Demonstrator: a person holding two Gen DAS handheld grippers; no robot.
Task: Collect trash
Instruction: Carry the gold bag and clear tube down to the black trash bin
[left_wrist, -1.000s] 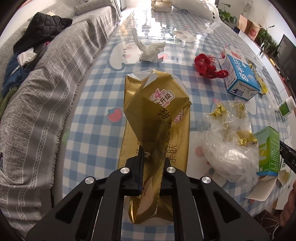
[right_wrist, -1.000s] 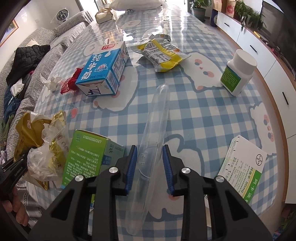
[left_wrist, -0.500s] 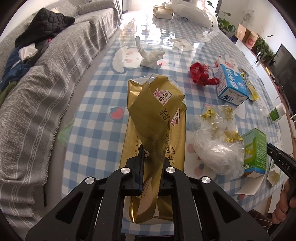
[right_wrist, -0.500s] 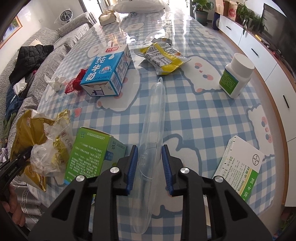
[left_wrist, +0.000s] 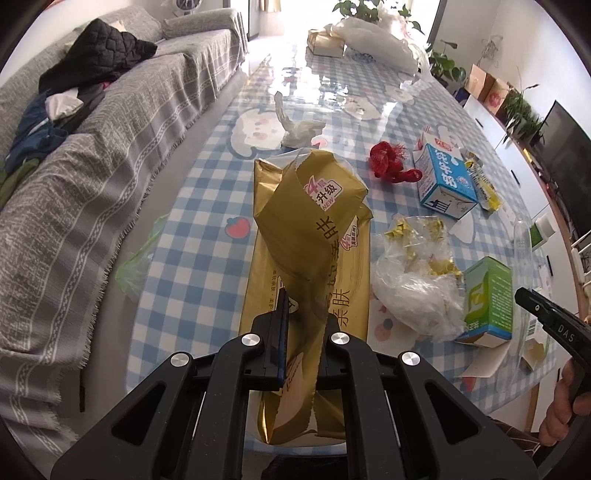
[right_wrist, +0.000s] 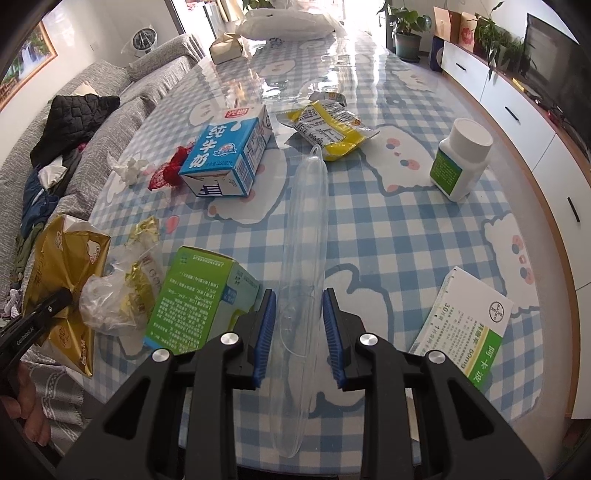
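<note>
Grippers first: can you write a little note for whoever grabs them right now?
Left gripper: shut on the gold wrapper, lifted over the table.
Right gripper: shut on the clear plastic case.
Loose on the table: milk carton, green box, yellow packet, red netting, tissue, crumpled plastic bag.
No bin in view; nothing binned yet.

sofa (left_wrist: 110, 155): grey, left | cabinet (right_wrist: 517, 110): white, right | far end: sunlit
</note>
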